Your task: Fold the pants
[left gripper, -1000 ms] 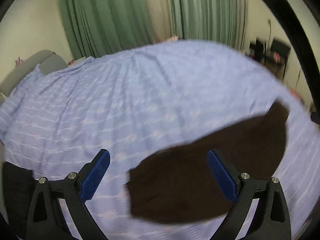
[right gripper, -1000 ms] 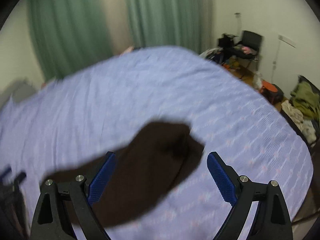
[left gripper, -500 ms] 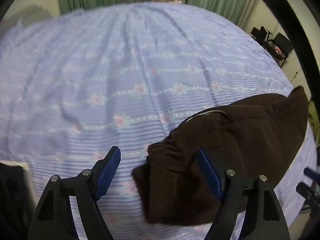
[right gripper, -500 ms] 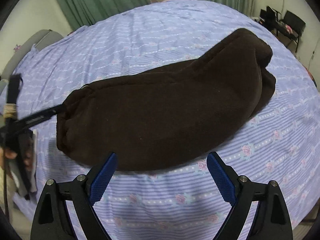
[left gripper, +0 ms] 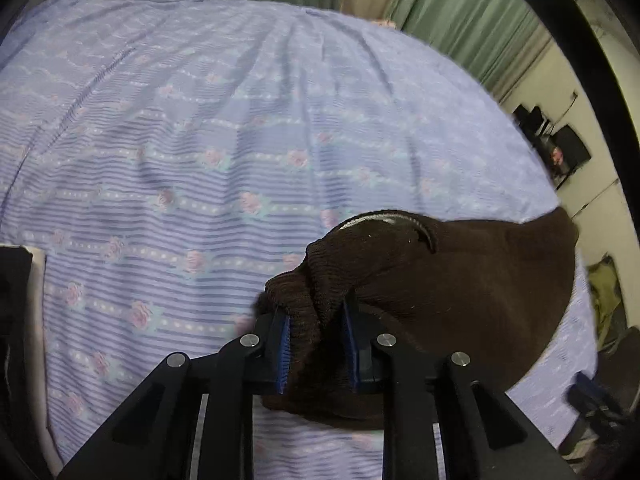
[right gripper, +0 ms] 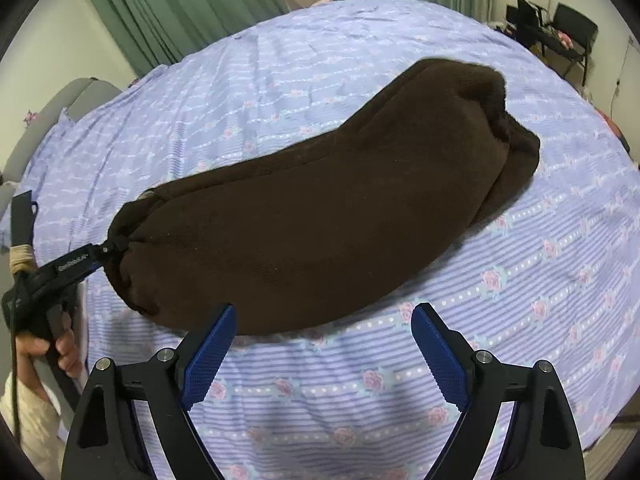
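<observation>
Dark brown pants [right gripper: 320, 200] lie lengthwise on a bed, the legs stacked, the cuffs at the far right. My left gripper [left gripper: 316, 336] is shut on the bunched waistband end of the pants [left gripper: 440, 280]; in the right wrist view it [right gripper: 106, 249] pinches that end at the left. My right gripper [right gripper: 322, 320] is open and empty, hovering just in front of the pants' near edge, not touching them.
The bed has a lavender striped sheet with pink roses [right gripper: 520, 320]. Green curtains [right gripper: 192, 4] hang behind. A chair and desk clutter [right gripper: 560, 36] stand at the far right. A grey headboard or cushion [right gripper: 72, 100] is at the left.
My left gripper has closed on the waistband end, which was loose between its open jaws before. My right gripper has stayed open and come slightly closer to the pants.
</observation>
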Motion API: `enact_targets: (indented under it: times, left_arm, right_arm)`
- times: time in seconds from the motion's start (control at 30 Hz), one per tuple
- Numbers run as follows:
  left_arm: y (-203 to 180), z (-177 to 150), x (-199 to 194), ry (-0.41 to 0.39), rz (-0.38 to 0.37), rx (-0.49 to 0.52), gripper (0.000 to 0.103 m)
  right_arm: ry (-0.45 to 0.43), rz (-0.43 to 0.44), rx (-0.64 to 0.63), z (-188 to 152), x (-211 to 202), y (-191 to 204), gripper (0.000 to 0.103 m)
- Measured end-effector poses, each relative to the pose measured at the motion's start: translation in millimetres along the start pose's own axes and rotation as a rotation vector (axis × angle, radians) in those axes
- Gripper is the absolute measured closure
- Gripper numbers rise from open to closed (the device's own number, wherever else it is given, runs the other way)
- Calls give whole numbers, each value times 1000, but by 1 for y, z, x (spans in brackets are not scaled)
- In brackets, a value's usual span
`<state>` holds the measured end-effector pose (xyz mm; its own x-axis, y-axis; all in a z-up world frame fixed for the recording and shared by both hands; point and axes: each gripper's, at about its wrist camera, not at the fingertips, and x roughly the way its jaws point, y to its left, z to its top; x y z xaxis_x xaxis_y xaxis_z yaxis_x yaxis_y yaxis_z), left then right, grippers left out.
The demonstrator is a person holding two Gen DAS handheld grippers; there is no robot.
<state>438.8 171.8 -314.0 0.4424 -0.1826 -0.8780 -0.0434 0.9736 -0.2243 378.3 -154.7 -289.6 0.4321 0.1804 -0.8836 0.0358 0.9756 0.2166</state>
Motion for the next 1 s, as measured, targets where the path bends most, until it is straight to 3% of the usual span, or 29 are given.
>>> enact_targets:
  times: [0.13, 0.27, 0.33, 0.37, 0.4, 0.43, 0.5, 0.57, 0.63, 0.7, 0.83, 1.0]
  left_arm:
    - [-19, 11, 28, 70, 121, 98, 72]
    - [-36, 8, -11, 8, 145, 101, 64]
    - [-58, -4, -35, -42, 171, 221, 52]
    - [-74, -13, -45, -74, 202, 309, 35]
    - [-85, -21, -52, -105, 243, 359, 10]
    - [-97, -29, -61, -181, 326, 407, 1]
    - [-100, -33, -66, -208, 351, 421, 0]
    - [-91, -28, -64, -164, 371, 352, 1]
    - [-95, -30, -72, -185, 404, 337, 6]
    - [-115, -42, -85, -229, 382, 397, 6]
    - [-178, -72, -90, -250, 212, 597, 5]
    - [-249, -107, -51, -236, 52, 781, 9]
  right_arm:
    - [-7, -26, -45, 2, 2, 5, 13]
    - [-48, -29, -15, 7, -12, -14, 13]
    - [-78, -14, -5, 9, -22, -29, 13]
    - [-93, -13, 4, 11, -28, -41, 13]
    - [-103, -12, 7, 13, -33, -51, 13]
    - [-108, -17, 6, 15, -36, -62, 13]
    - [-107, -47, -9, 17, -39, -76, 13]
    - [-107, -96, -35, 18, -42, -84, 13]
    - [-124, -122, -110, 18, -46, -76, 13]
    - [-151, -69, -137, 17, -53, -69, 13]
    - [-152, -7, -64, 16, -61, -79, 13]
    - [-114, -46, -24, 7, -52, -119, 13]
